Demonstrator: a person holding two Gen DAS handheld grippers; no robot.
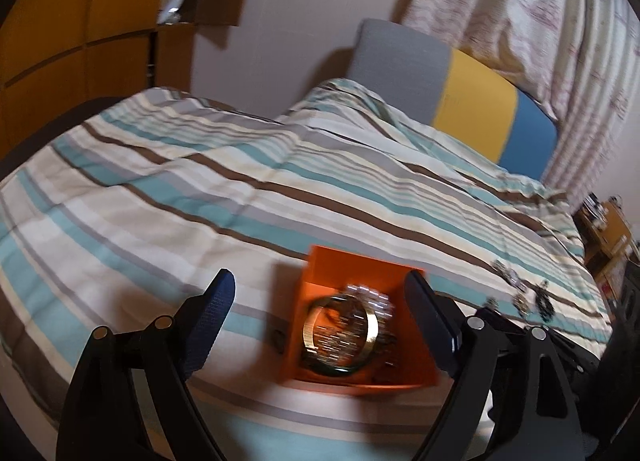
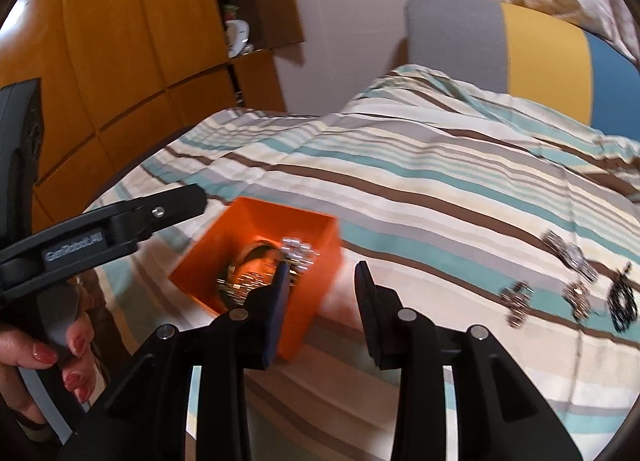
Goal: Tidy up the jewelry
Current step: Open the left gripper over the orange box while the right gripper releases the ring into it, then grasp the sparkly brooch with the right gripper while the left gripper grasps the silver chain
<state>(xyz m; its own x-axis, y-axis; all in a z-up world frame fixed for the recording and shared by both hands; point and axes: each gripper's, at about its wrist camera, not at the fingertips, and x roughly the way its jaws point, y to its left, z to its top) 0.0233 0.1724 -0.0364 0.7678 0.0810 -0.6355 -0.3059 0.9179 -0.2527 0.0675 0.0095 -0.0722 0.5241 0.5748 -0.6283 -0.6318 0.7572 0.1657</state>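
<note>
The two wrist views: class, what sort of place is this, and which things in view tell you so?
Most likely a bedroom: a bed with a striped duvet, a padded headboard, a wooden wardrobe and curtains. An orange box of jewelry sits on the bed.

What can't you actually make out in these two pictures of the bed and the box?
- Contents of the open orange box, left wrist view: motion blur; only a gold bangle reads clearly.
- Loose pieces on the striped bedspread, right wrist view: the small silvery pieces and black stringy item are too blurred to identify.
- Box's near-right corner, right wrist view: hidden behind the right gripper.
</note>
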